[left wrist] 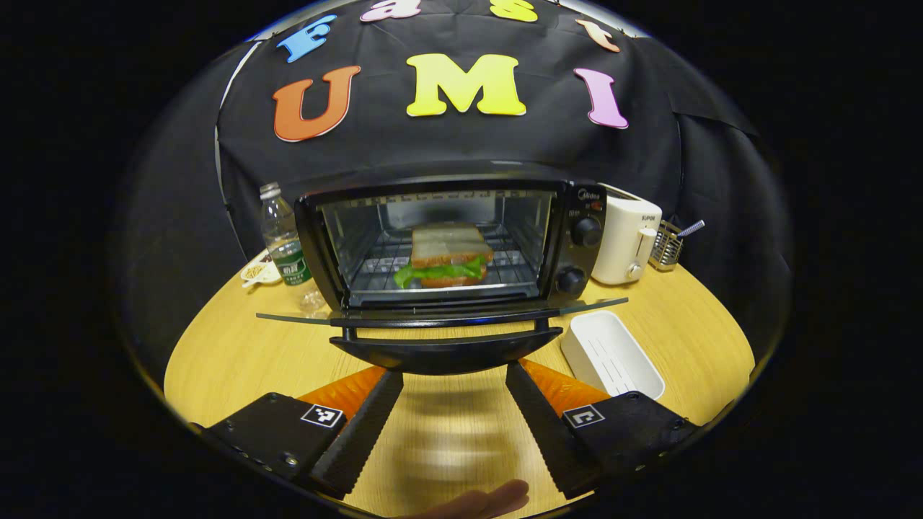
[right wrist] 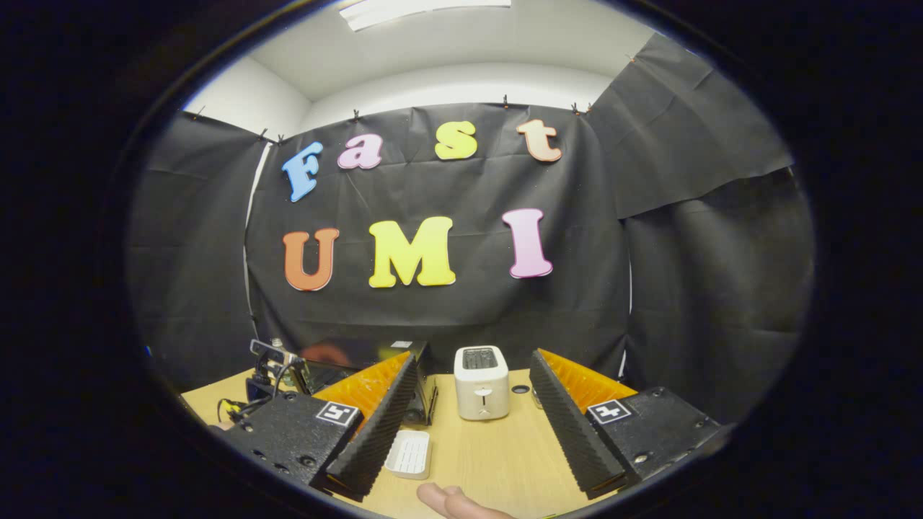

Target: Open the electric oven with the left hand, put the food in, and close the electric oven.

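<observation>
Judging progress, we find the sandwich (left wrist: 448,255) on the oven (left wrist: 447,245) rack, door (left wrist: 443,317) down. Closing remains; left gripper (left wrist: 453,393) and right gripper (right wrist: 472,414) are both spread, empty.

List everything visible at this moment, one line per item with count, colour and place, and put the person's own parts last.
electric oven: 1, black, middle of the table, door down and open
sandwich: 1, brown bread with green lettuce, on the oven rack
table: 1, light wood, under everything
water bottle: 1, clear with green label, left of the oven
small dish: 1, white, beside the bottle
toaster: 1, white, right of the oven
white tray: 1, in front of the toaster
wire holder: 1, metal, right of the toaster
left gripper: 1, open, just short of the door handle
right gripper: 1, open, raised, facing the toaster
fingertip: 1, bottom edge, left gripper view
</observation>
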### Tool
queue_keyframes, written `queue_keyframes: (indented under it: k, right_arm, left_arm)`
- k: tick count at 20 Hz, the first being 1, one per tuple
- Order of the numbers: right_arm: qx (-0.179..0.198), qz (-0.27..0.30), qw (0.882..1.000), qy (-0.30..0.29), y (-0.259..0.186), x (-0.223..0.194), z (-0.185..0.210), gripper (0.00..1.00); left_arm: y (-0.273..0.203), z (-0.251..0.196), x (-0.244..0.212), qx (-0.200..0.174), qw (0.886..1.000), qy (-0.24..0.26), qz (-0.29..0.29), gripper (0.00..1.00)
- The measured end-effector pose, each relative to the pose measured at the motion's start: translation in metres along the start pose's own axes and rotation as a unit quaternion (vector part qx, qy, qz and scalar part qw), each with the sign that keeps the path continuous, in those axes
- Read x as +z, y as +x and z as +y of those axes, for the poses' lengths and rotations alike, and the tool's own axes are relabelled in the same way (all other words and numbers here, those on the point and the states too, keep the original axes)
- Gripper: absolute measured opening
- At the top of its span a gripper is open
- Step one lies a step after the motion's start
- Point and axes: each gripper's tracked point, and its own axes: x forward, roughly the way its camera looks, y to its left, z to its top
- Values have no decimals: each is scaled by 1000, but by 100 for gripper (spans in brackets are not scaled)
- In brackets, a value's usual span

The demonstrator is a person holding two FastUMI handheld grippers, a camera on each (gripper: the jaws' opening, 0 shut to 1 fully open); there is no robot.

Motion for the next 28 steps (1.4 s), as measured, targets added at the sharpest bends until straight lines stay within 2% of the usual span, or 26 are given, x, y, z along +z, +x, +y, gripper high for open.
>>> queue_keyframes:
  k: [8,12,16,21,26,28]
  right_arm:
    - [-15,4,1000,-5,-14,0,-7,100]
    - [-25,2,1000,-9,-29,7,-7,100]
    - [-26,-2,1000,-8,-47,12,-3,100]
    - [-32,-9,999,-5,-75,17,-6,100]
    - [-38,-31,999,-8,-104,24,-12,100]
    - [-37,-40,998,-7,-115,26,-11,100]
  left_arm:
    - [23,12,67,-4,998,-10,-57,95]
    - [21,24,82,-3,997,-50,-62,95]
    - [-24,23,114,-7,992,-45,-114,93]
    - [-98,23,136,17,985,-16,-172,93]
    - [-184,19,147,45,973,0,-228,93]
    - [-218,13,148,42,967,1,-252,93]
